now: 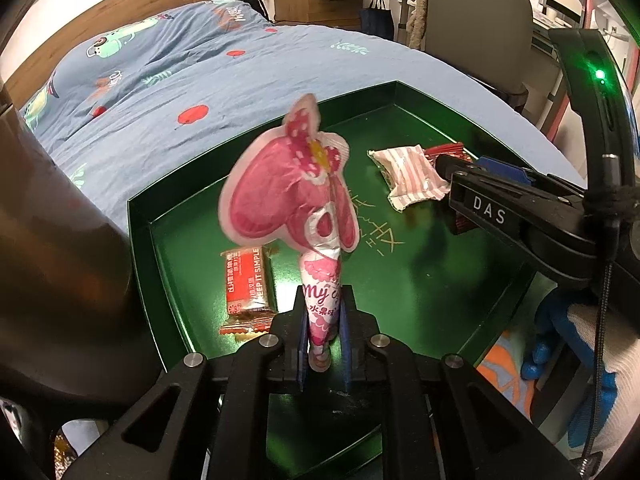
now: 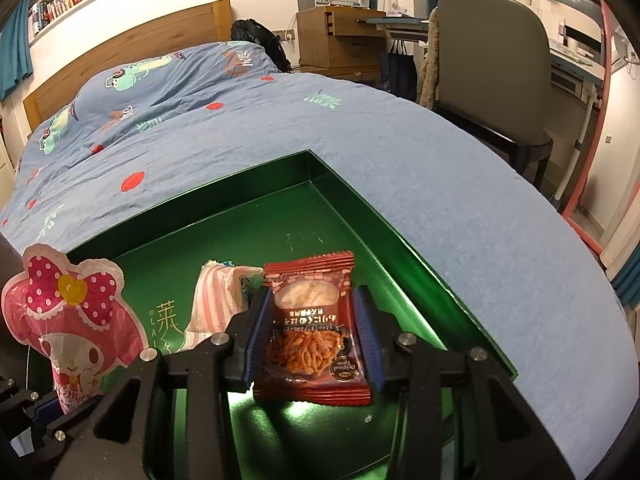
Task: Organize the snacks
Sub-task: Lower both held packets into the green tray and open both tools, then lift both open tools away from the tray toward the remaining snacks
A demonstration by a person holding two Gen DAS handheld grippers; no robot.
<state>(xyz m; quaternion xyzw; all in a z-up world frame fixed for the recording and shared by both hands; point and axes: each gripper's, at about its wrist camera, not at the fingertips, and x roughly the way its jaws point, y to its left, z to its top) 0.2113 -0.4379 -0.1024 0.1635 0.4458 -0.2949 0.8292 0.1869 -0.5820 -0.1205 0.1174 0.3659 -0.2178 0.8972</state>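
Since snacks belong in the tray (image 2: 404, 240), the left gripper (image 1: 323, 320) pinches a pink candy (image 1: 286, 188) upright, while the right gripper (image 2: 312, 340) stands wide around a red packet (image 2: 312, 336).

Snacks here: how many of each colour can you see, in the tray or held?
Pink character pack, clamped in the left gripper: 1
Pink-striped white packet: 1
Orange-red bar: 1
Dark red packet, between the right gripper's open jaws: 1
Total: 4, all over the green tray.
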